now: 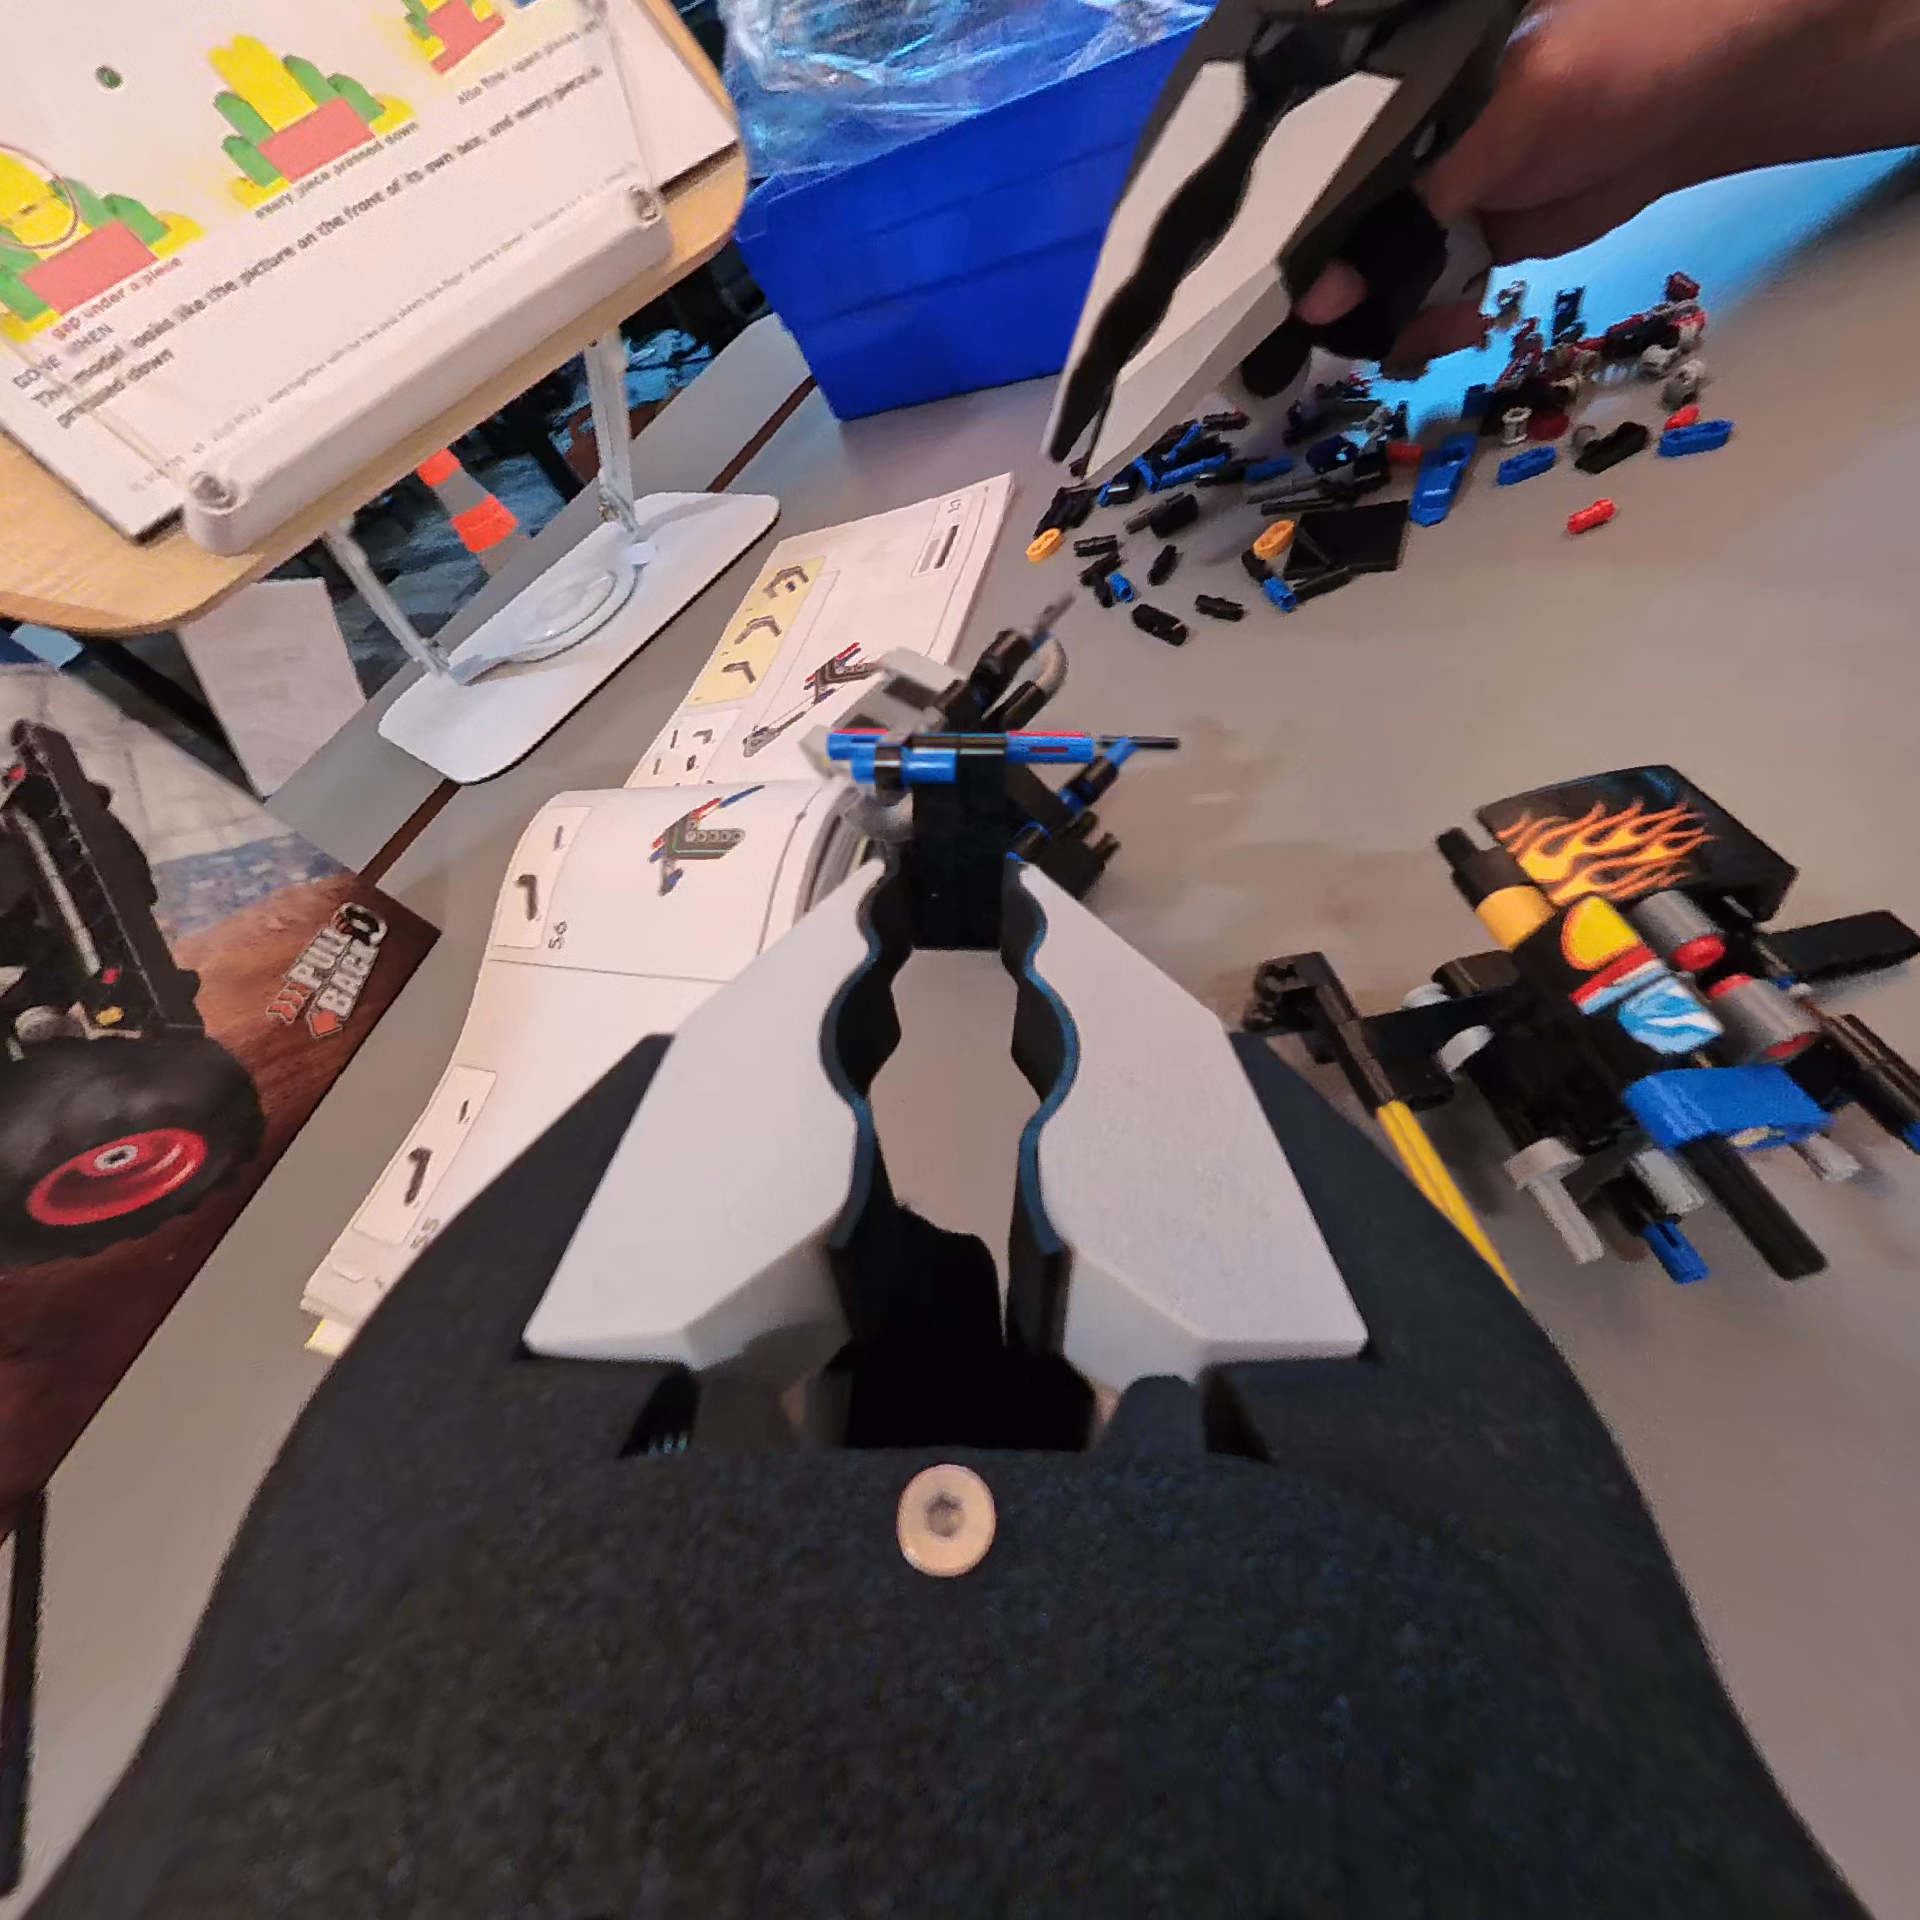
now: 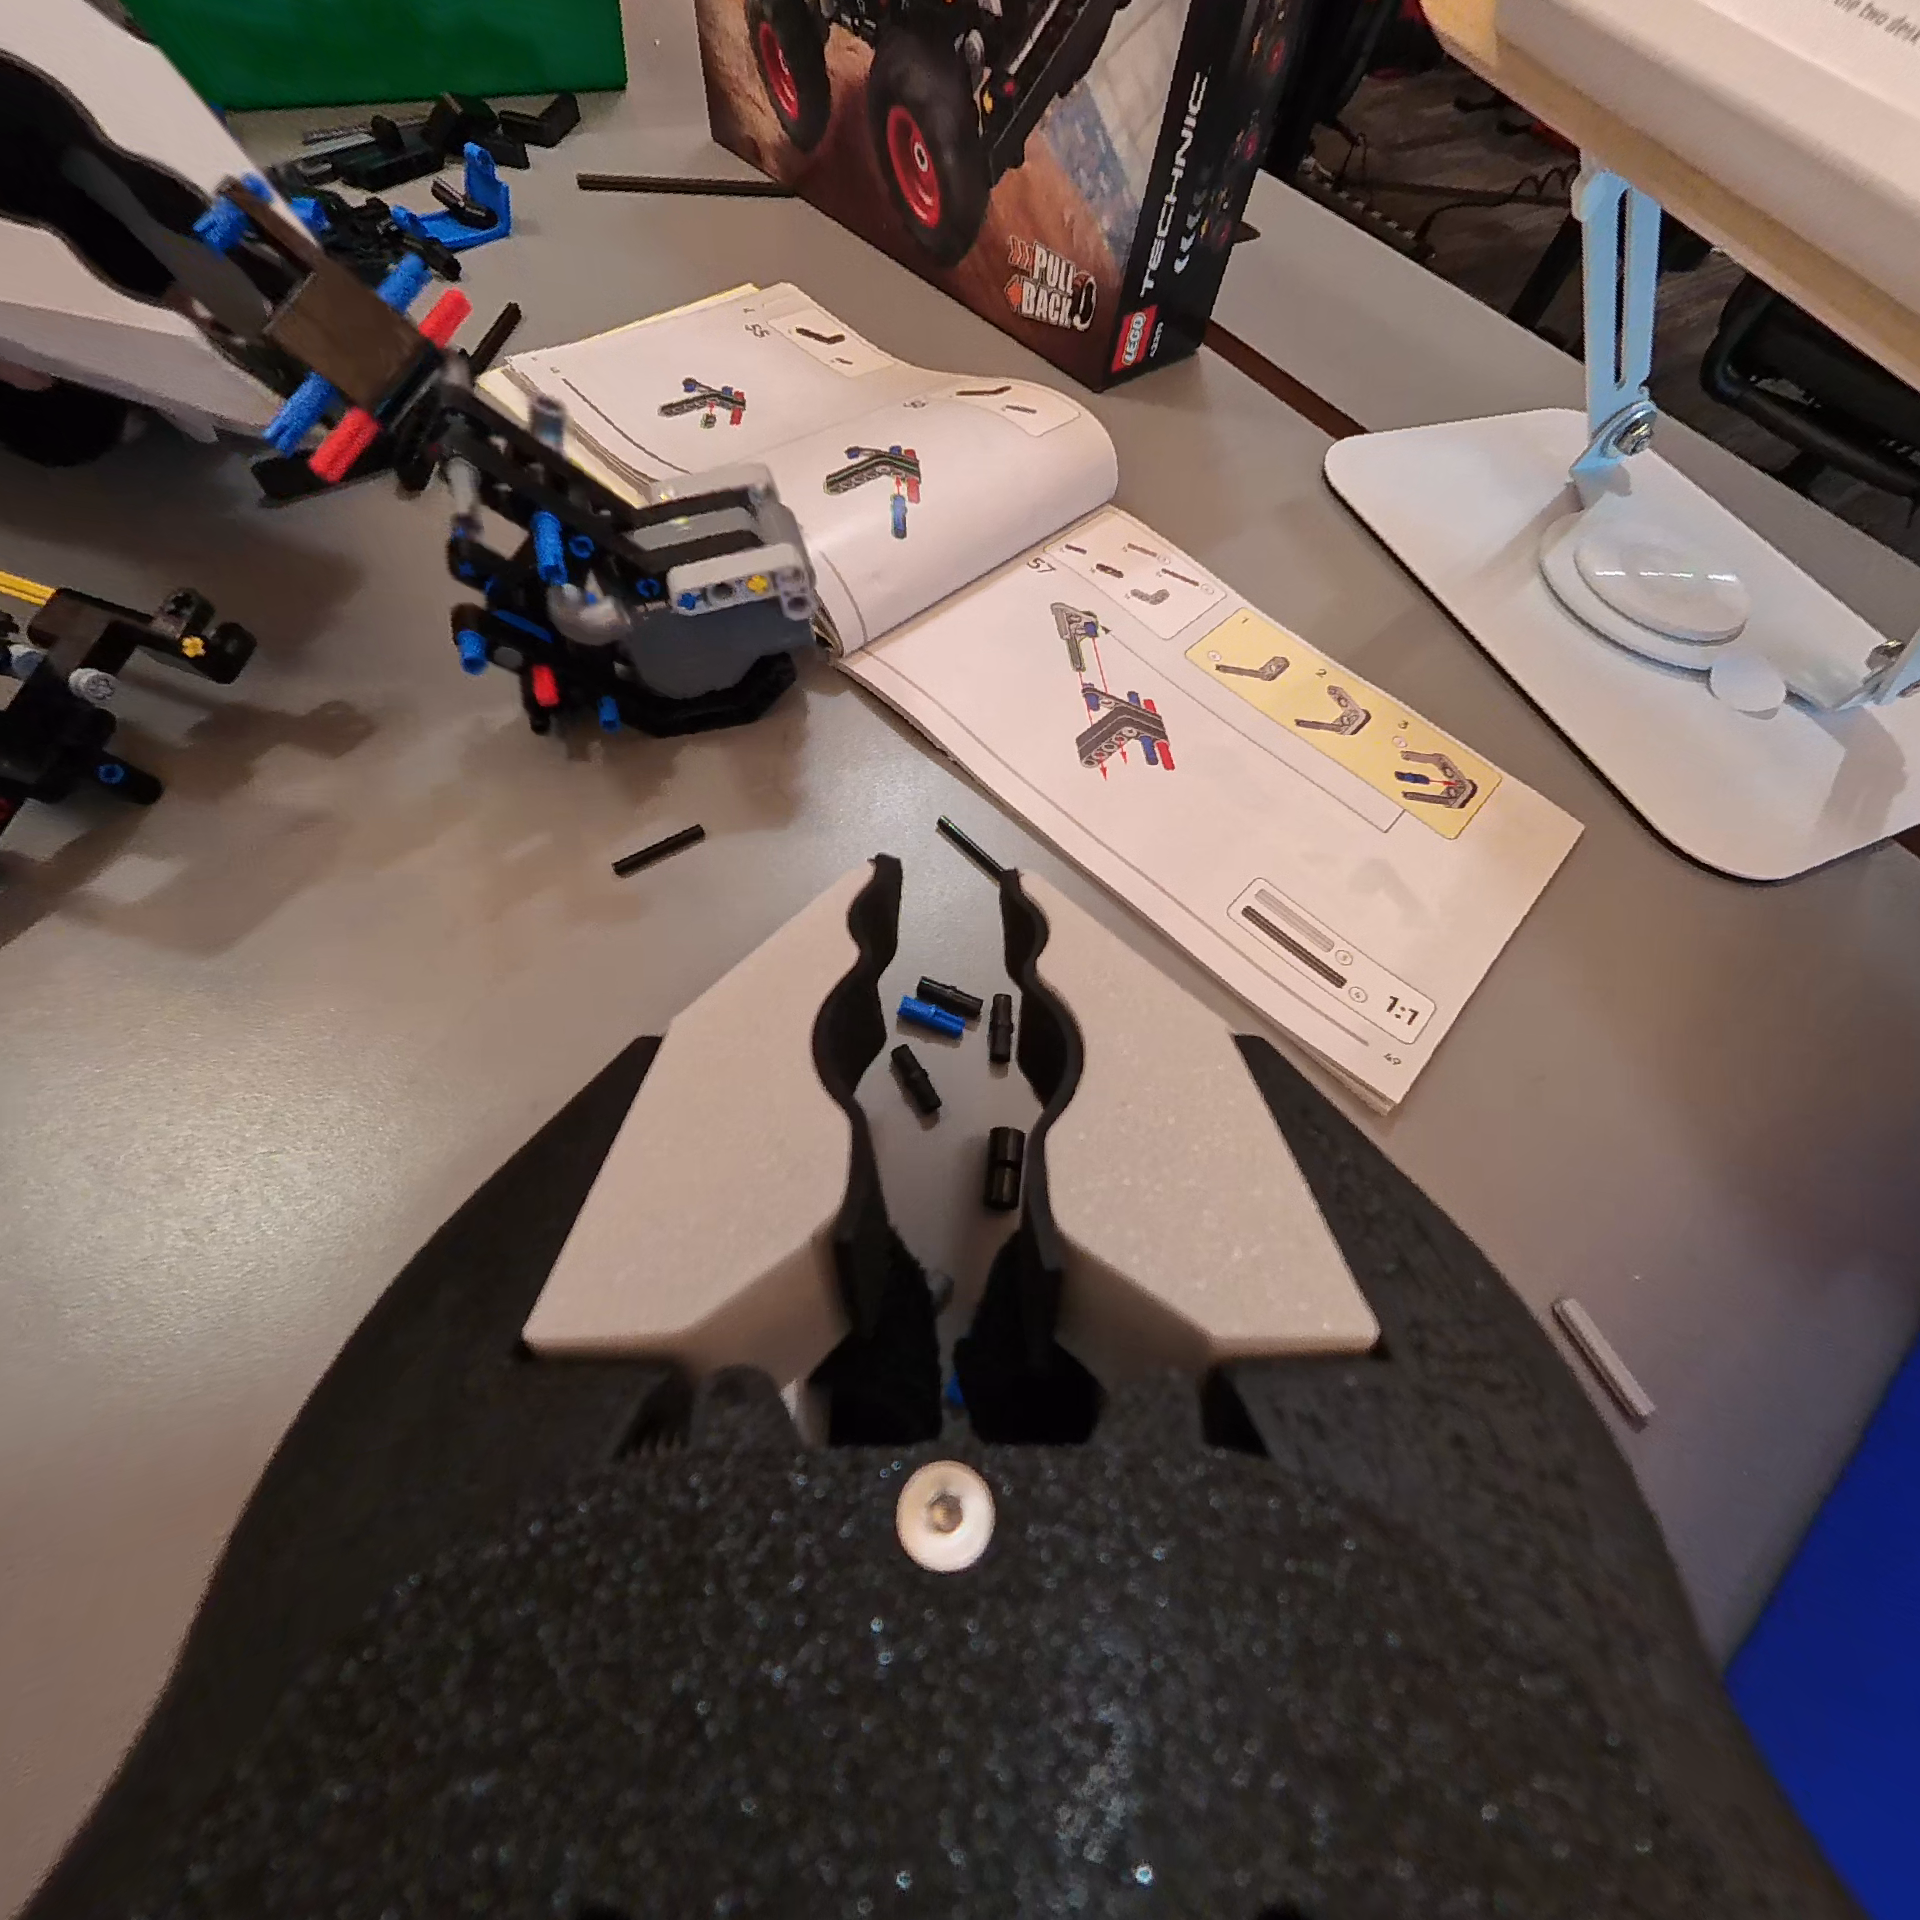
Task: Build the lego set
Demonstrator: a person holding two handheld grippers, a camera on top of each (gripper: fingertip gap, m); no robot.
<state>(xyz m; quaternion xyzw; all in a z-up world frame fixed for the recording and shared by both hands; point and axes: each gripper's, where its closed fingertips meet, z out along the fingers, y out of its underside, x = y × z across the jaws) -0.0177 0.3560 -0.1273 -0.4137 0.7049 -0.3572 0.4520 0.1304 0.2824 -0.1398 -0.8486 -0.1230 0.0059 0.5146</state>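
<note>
Inspector A: While the left claw [image 1: 951,883] is clamped on a black angled Technic beam studded with blue and red pins [image 1: 956,821], that beam stands lifted above the grey table [image 1: 1299,727], as the left wrist view shows. Just beyond it, a grey-and-black chassis sub-assembly [image 2: 665,613] rests on the table against the open white instruction booklet [image 2: 1039,623].

Inspector B: Noted. The right claw [image 2: 948,883] stands apart and holds nothing. It hangs over several small black and blue connector pins [image 2: 940,1013] lying loose on the table; contact with them cannot be judged. A thin black axle [image 2: 657,850] lies near its left fingertip.

Inspector A: In the left wrist view, a black bodywork section with an orange flame sticker [image 1: 1621,997] sits to the right, well apart from the held beam. A scattered heap of black, blue and red loose parts [image 1: 1403,468] lies beside a blue plastic bin [image 1: 935,260].

Inspector B: A printed cardboard set box [image 2: 1039,156] stands behind the booklet. A white stand with a flat base [image 2: 1621,623] sits at its right.
</note>
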